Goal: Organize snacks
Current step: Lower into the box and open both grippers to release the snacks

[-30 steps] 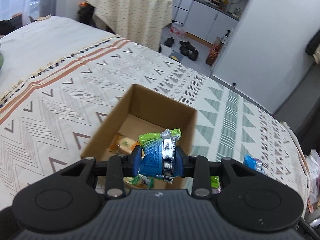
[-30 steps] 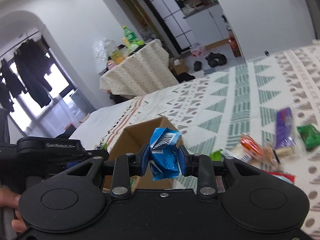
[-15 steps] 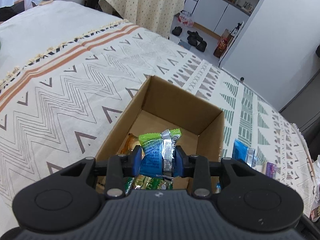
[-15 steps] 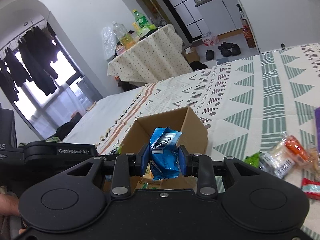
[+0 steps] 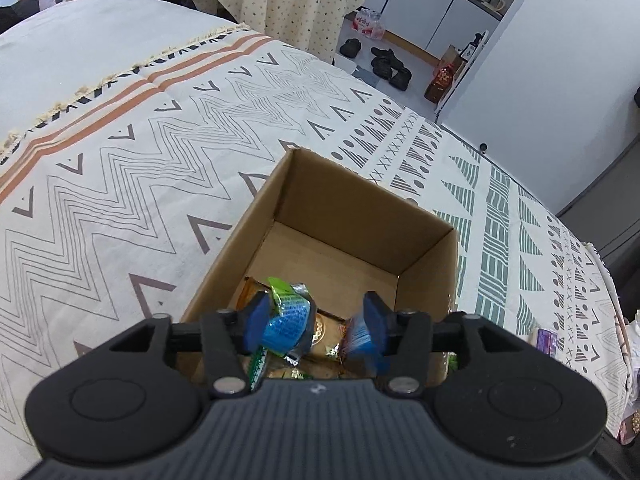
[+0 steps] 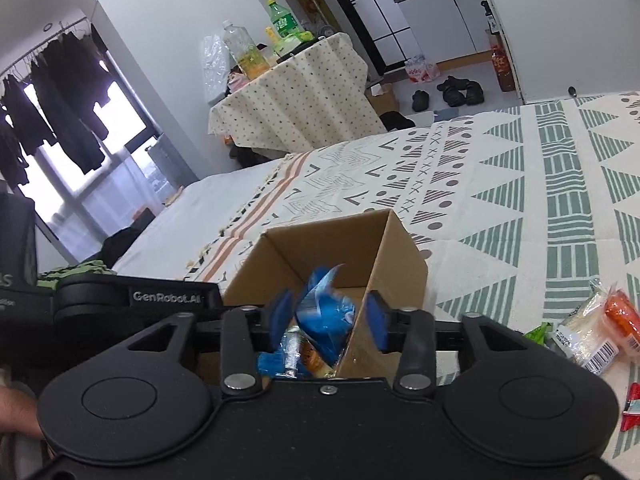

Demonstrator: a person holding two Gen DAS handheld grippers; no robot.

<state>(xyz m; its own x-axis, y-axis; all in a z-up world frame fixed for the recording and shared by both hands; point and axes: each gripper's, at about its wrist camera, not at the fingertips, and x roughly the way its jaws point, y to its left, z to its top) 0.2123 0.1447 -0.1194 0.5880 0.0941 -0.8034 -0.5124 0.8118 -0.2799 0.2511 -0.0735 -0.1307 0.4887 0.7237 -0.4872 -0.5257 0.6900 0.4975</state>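
Observation:
An open cardboard box (image 5: 340, 196) stands on the patterned bedspread and holds several snack packets. My left gripper (image 5: 314, 322) is open above the box's near end; the green and blue packet (image 5: 288, 316) it held leans on its left pad, dropping into the box. My right gripper (image 6: 330, 316) is open over the box (image 6: 348, 240); the blue packet (image 6: 326, 314) is falling, blurred, between its fingers. That blue packet also shows blurred by the left gripper's right pad (image 5: 358, 338).
Loose snack packets lie on the bedspread right of the box: an orange and white one (image 6: 596, 326), a green one (image 6: 538, 332), a red one (image 6: 632, 406). A purple packet (image 5: 544, 338) lies at the right. The left gripper's body (image 6: 132, 300) sits beside the box. A draped table (image 6: 292, 100) stands behind the bed.
Both grippers moved over the box and opened. The green and blue packet and the blue packet have been let go and are dropping into the box.

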